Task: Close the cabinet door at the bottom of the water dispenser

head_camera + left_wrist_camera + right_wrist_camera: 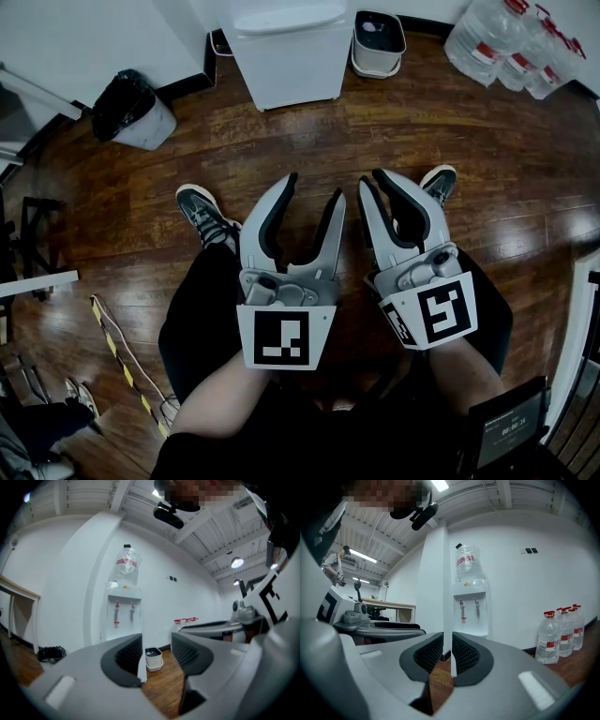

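The white water dispenser (286, 52) stands against the far wall, a good way ahead of both grippers. In the left gripper view the dispenser (124, 604) carries an upturned bottle (125, 569), and its lower cabinet is mostly hidden behind my jaws; only a white sliver (140, 670) shows between them. My left gripper (314, 187) is held level over my lap, jaws wide apart and empty. My right gripper (370, 178) is beside it with jaws nearly together, a thin slit between the pads and nothing in it. The dispenser (469, 611) lies straight ahead of it.
A small white bin (378, 42) sits right of the dispenser, with several water bottles (511, 42) in the far right corner. A bin with a black bag (131, 111) stands at the left. My shoes (206, 214) rest on the wooden floor; a striped cable (117, 352) lies at lower left.
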Motion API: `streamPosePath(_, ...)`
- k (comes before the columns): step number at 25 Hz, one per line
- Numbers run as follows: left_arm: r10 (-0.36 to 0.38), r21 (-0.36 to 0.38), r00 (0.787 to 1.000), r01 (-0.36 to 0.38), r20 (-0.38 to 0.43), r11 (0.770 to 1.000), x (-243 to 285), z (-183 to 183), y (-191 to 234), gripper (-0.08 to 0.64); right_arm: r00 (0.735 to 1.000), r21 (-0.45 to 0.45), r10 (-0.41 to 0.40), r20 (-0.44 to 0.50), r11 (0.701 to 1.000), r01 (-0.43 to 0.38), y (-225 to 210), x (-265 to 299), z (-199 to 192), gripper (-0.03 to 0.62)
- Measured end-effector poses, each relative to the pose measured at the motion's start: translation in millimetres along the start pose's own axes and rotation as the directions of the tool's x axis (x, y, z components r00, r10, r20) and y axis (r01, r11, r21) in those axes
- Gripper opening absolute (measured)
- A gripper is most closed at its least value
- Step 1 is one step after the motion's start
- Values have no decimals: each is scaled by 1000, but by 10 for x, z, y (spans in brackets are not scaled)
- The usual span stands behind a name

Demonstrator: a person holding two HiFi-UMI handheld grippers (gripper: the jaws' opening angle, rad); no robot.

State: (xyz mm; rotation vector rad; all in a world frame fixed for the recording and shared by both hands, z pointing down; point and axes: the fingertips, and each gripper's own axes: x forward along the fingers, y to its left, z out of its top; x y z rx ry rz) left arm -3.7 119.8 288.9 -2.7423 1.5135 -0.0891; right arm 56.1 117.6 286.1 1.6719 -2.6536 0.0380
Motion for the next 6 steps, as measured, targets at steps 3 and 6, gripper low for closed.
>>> streamPosePath(3, 0, -4, 1000, 0, -8, 1000, -5, -17, -1, 213, 1000, -1, 2, 0, 1000, -2, 9, 0, -1, 60)
streamPosePath(6, 0, -5, 1000, 0, -10, 1000, -2, -20, 1, 213, 1000, -2, 3, 1, 1000, -3, 16, 5, 0, 60)
